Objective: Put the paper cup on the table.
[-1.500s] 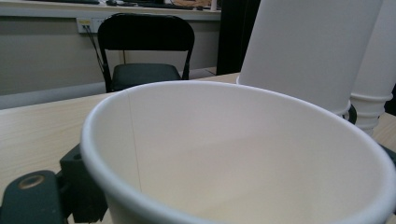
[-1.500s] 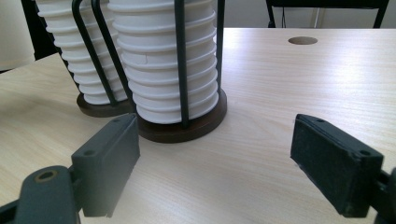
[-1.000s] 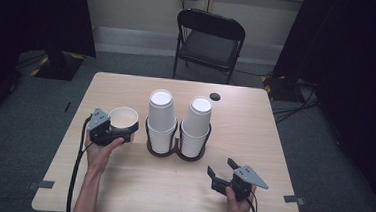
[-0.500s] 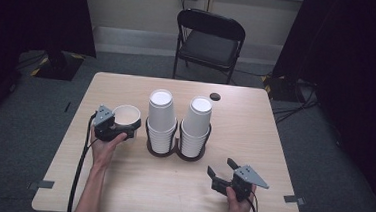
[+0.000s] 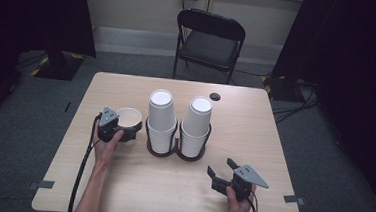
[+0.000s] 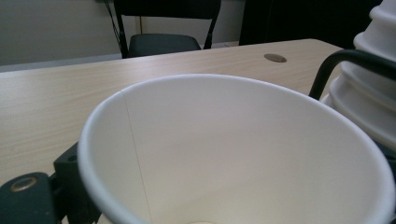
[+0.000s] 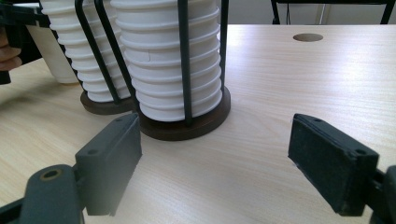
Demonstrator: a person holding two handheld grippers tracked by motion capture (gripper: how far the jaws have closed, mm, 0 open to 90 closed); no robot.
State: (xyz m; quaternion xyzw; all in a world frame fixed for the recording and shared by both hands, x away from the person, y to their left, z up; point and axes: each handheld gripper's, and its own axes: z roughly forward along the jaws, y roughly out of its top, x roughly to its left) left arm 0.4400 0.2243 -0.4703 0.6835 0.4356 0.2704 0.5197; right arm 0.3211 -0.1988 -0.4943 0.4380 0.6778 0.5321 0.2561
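Cup: While it is gripped, a single white paper cup [image 5: 128, 122] is kept mouth-up at the left of the tabletop, just beside the left stack; its wide rim [image 6: 233, 93] looms close in the left gripper view.
Left claw [image 5: 124, 130]: closed on the cup's wall, one jaw on each side; whether the base touches the wood cannot be told.
Stacks: two towers of nested white cups [image 5: 161, 119] are kept upside down in a black wire double holder [image 5: 175, 152] with dark round bases, mid-table.
Right claw [image 7: 215, 158]: held wide open and empty, low over the wood near the front edge, aimed at the holder.
Step in hand: judged to be the setting-down of one separated cup beside the holder.
Next move: a level lowering is called for, then a release without tipping the light cup.
Tabletop [image 5: 253, 140]: pale wood grain; a small dark disc [image 5: 215, 96] is seen near the far edge.
Room: a black folding chair [image 5: 210, 40] behind, grey carpet, dark curtains at both sides.
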